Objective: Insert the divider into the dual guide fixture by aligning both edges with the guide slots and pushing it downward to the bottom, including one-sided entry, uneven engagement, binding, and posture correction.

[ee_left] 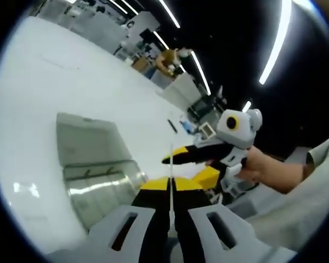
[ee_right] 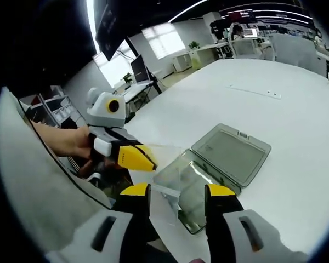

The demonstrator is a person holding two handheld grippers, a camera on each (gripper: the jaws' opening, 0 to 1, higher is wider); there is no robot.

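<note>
**Divider held edge-on above the open fixture**

The left tool [ee_left: 170, 185] is clenched on the divider [ee_left: 171, 164], a thin clear sheet seen edge-on as a pale line rising from between its yellow-tipped jaws. In the right gripper view the same sheet [ee_right: 167, 164] shows as a faint transparent pane reaching out from the left tool [ee_right: 148, 162] over the near end of the fixture [ee_right: 208, 170].

The fixture [ee_left: 101, 172], a clear hinged box, lies open on the white tabletop [ee_left: 55, 82], lid flat. It sits ahead of and below the left tool, slightly to its left, so the divider is in the air, not yet in any slot as far as can be told.

The right tool [ee_right: 178, 193] is released, jaws spread with nothing gripped, hovering just beside the fixture's near edge.

The left hand is the one positioned to lower the sheet; its long edge likely needs squaring to the slots first.
</note>
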